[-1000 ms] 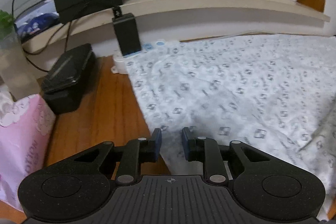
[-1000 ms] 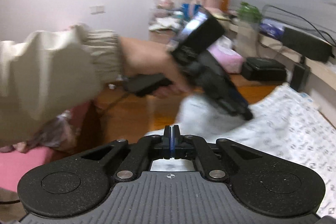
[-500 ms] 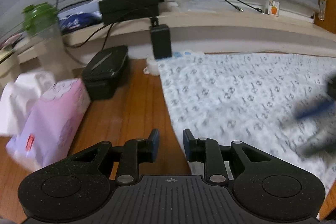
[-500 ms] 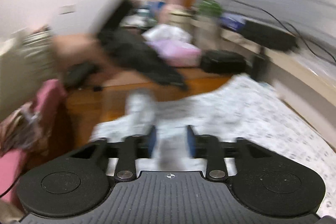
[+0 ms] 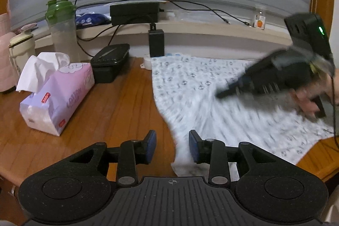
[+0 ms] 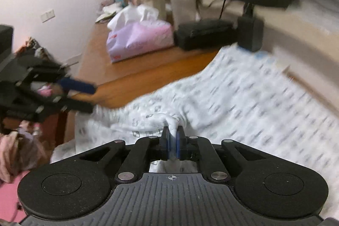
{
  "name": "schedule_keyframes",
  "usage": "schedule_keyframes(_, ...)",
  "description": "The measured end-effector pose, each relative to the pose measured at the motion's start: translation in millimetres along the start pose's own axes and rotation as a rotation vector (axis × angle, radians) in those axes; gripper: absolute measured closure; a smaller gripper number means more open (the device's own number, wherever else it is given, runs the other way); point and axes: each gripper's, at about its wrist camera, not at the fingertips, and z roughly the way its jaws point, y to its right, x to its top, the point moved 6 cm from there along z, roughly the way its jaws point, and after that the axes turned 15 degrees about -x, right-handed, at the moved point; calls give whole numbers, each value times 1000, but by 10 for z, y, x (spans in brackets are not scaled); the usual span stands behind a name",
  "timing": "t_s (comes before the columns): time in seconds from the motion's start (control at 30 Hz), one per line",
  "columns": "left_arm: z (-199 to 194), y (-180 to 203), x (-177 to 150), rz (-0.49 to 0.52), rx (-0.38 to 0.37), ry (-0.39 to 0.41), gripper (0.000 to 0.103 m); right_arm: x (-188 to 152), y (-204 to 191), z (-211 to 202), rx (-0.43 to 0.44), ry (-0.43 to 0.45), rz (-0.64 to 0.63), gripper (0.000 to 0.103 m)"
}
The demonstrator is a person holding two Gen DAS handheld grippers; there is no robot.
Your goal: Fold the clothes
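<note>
A white garment with a small grey print (image 5: 211,99) lies spread over the right part of the wooden table (image 5: 118,109). My left gripper (image 5: 172,141) hovers low at its near left edge. Its jaws are opening, and the cloth's edge lies between them by the right pad without being pressed. In the right wrist view my right gripper (image 6: 172,135) is shut on a bunched fold of the garment (image 6: 243,99). The left wrist view shows the right gripper (image 5: 224,93) blurred over the cloth, held by a hand. The left gripper (image 6: 91,99) shows blurred at the left of the right wrist view.
A pink tissue pack (image 5: 57,96), a black case (image 5: 110,60) and a green-lidded bottle (image 5: 62,29) stand at the table's left and back. A plug adapter (image 5: 156,46) and cabled power brick (image 5: 134,12) sit by the sill. The table's front edge (image 5: 317,162) runs near right.
My left gripper has drawn back along the cloth's left edge and its jaws have widened. The right gripper opened over the cloth, then shut on a fold. It has come into the left wrist view.
</note>
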Motion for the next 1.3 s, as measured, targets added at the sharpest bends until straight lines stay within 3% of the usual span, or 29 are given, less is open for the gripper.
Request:
schedule_keyframes(0.07, -18, 47, -39, -17, -14, 8, 66, 111, 192, -61, -90, 70, 65, 96)
schedule_keyframes(0.13, -16, 95, -87, -25, -27, 6, 62, 147, 341, -82, -233, 115, 49, 95)
schedule_keyframes(0.2, 6, 153, -152, -29, -41, -10, 54, 89, 414, -22, -342, 79, -12, 93)
schedule_keyframes(0.27, 29, 207, -216, -34, -55, -26, 52, 3, 420, -35, -330, 57, -41, 87)
schedule_keyframes(0.3, 36, 235, -244, -38, -63, -32, 52, -35, 416, -64, -322, 51, -50, 76)
schedule_keyframes(0.47, 28, 359, -321, -61, -113, -36, 49, -187, 241, -478, -222, 95, -84, 61)
schedule_keyframes(0.57, 88, 404, -344, -55, -121, -49, 56, -273, 93, -661, -137, 98, -100, 54)
schedule_keyframes(0.77, 181, 682, -261, 28, -152, -59, 86, -178, -84, -620, -100, 91, -73, 54)
schedule_keyframes(1.03, 320, 1004, -259, 75, -219, -99, 87, 39, -30, 202, -143, -10, 50, 53)
schedule_keyframes(1.17, 325, 1005, -227, 75, -229, -97, 87, 1, 5, 424, -154, -27, 31, 54)
schedule_keyframes(1.2, 317, 995, -212, 75, -230, -93, 85, -7, 7, 412, -150, -24, 23, 59)
schedule_keyframes(1.23, 292, 967, -187, 72, -227, -84, 83, -18, 17, 388, -140, -24, 22, 76)
schedule_keyframes(1.3, 238, 899, -130, 62, -218, -61, 82, -43, 53, 302, -107, -15, 37, 93)
